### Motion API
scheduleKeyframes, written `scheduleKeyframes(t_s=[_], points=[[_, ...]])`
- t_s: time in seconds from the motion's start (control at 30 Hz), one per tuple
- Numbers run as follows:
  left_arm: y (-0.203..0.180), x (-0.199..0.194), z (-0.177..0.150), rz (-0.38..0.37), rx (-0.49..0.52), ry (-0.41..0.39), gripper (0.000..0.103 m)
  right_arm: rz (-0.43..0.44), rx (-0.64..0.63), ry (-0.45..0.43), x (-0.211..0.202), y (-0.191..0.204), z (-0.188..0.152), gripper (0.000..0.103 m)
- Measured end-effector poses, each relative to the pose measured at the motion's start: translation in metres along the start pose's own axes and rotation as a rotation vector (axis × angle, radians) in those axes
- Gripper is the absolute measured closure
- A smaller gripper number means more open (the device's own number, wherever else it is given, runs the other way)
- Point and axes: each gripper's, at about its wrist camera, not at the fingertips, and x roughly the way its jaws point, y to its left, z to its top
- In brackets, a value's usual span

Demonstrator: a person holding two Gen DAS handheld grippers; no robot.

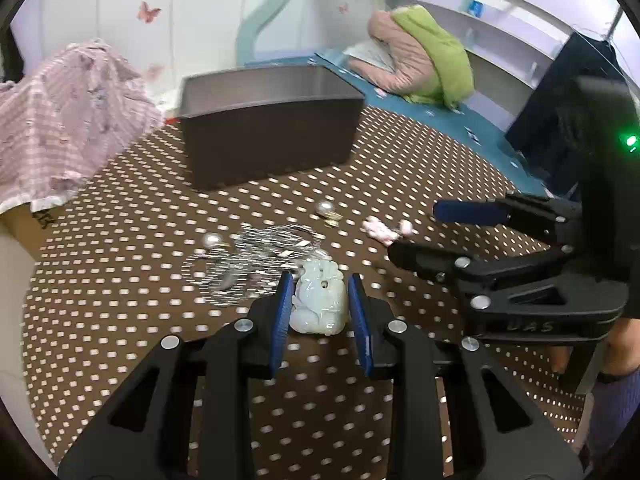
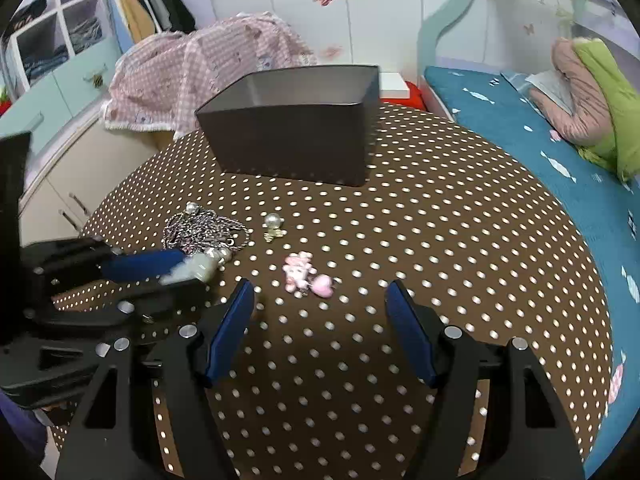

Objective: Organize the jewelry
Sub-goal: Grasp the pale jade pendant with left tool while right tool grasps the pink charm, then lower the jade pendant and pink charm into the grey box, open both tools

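Right now the left gripper (image 1: 318,312) straddles the pale jade pendant (image 1: 319,304) on the dotted surface (image 1: 120,280), pads apart and not clearly pressing it, while the right gripper (image 2: 320,332) hangs wide open, farther off, the dark box (image 1: 272,136) straight ahead.

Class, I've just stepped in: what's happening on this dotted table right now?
A person is sorting jewelry with two hand-held grippers. The left hand-held gripper straddles a pale jade pendant on the tablecloth, its pads beside the pendant but not clearly pressing it. The right hand-held gripper hangs open above a pink charm. The chain and pearl earrings lie loose; the dark box waits behind.
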Motion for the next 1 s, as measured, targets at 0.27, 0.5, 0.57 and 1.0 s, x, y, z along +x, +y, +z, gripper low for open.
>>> scheduleKeyframes(t_s=[0.27, 0.5, 0.57, 1.0], points=[[0.021, -0.014, 0.0, 0.007, -0.039, -0.018, 0.075, -0.06, -0.079, 0.002, 0.013, 0.018, 0.004, 0.067], [0.021, -0.018, 0.005, -0.003, -0.044, -0.029, 0.075, -0.08, -0.105, 0.0, 0.015, 0.017, 0.003, 0.077], [0.023, -0.021, 0.007, -0.012, -0.049, -0.037, 0.075, -0.075, -0.099, 0.001, 0.014, 0.016, 0.003, 0.085], [0.033, -0.053, 0.052, -0.07, -0.057, -0.118, 0.075, -0.046, -0.11, -0.11, -0.027, 0.026, 0.038, 0.085]])
